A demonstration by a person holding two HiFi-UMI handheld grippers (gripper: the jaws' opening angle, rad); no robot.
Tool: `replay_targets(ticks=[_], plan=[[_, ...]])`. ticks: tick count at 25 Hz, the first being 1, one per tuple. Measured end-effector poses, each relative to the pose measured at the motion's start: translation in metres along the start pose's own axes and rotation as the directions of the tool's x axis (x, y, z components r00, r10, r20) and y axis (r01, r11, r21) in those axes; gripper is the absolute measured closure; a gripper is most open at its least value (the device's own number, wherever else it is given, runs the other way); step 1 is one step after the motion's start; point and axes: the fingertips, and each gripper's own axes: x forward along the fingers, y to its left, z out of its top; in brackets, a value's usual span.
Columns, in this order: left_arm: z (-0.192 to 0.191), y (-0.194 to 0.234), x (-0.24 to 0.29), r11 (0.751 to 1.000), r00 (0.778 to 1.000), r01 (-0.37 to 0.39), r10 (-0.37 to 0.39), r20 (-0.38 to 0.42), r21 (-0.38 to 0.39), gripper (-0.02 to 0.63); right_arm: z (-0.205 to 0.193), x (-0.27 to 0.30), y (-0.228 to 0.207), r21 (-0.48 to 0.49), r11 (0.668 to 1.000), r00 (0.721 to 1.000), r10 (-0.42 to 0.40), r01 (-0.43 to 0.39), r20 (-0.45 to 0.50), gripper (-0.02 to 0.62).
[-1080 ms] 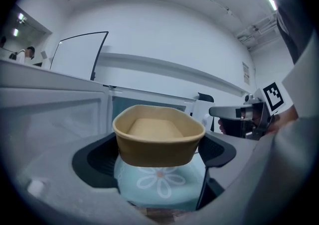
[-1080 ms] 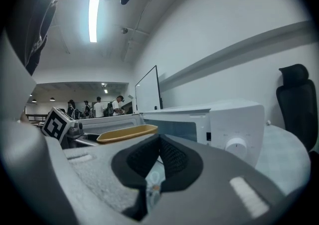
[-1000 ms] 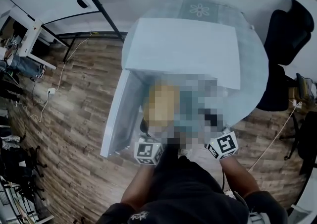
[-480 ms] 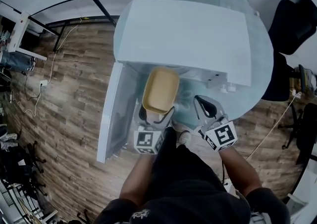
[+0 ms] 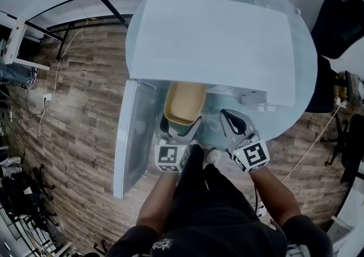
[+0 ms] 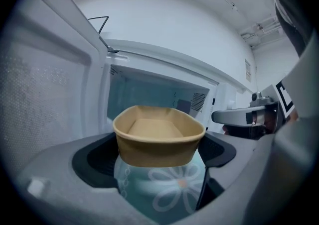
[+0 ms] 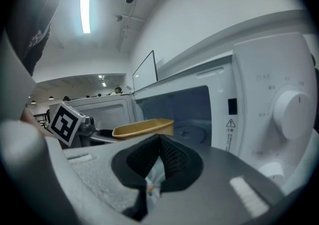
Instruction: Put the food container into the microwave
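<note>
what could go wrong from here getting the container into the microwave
1. The left gripper holds the food container by its near end only, so it may tip or slip going in.
2. The open door stands close on the left; the gripper could knock it.
3. The shut right gripper might bump the microwave.

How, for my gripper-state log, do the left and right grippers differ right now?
The left gripper is shut on the tan food container; the right gripper has its jaws closed together on nothing. The left gripper holds its load at the mouth of the open microwave; the right gripper sits beside it, nearer the control panel. Both point toward the microwave.
</note>
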Motion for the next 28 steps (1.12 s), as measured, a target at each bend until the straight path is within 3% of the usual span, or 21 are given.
replay_targets(ticks=[14, 28], plan=[[0.02, 0.011, 0.06, 1.0, 1.0, 0.01, -0.01, 0.015, 0.015, 0.1, -0.005, 0.036, -0.02, 0.01, 1.0, 1.0, -0.017, 0.017, -0.005, 0.594], [0.015, 0.022, 0.103, 1.0, 1.0, -0.016, 0.016, -0.006, 0.025, 0.1, -0.01, 0.058, -0.036, 0.008, 0.999, 0.999, -0.04, 0.04, -0.006, 0.595]])
